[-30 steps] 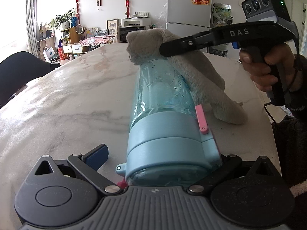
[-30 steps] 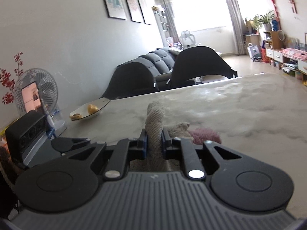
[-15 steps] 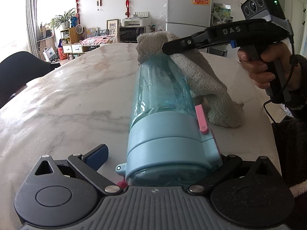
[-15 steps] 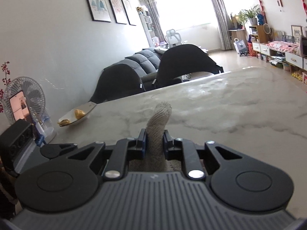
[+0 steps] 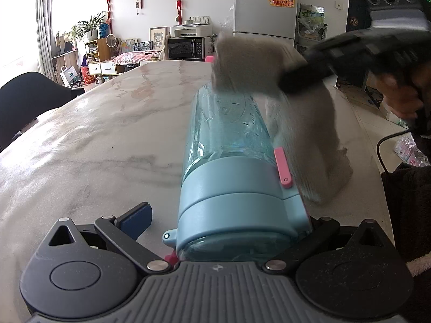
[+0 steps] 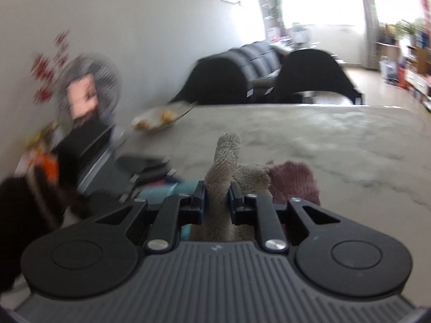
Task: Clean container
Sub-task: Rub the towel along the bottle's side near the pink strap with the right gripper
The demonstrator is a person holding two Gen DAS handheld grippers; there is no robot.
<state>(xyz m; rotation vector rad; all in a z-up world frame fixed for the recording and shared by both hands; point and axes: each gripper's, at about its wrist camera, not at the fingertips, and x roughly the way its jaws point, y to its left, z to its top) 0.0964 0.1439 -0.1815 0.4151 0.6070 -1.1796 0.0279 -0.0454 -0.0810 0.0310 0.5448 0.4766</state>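
A clear blue bottle with a light blue lid and a pink latch lies lengthwise between my left gripper's wide-spread fingers, pointing away over the marble table. Only the left blue pad shows; the bottle hides the right one. My right gripper is shut on a grey towel. In the left wrist view that towel is draped over the bottle's far end and right side, blurred by motion, with the right gripper above it.
A plate of food sits near the table's far edge beside a small fan. Black chairs stand behind the table. A pinkish cloth patch lies by the towel. A fridge and microwave stand beyond the table.
The right gripper has swept the towel along the bottle's top toward the right and nearer the camera; both views now blur with motion. The bottle and left gripper have not moved.
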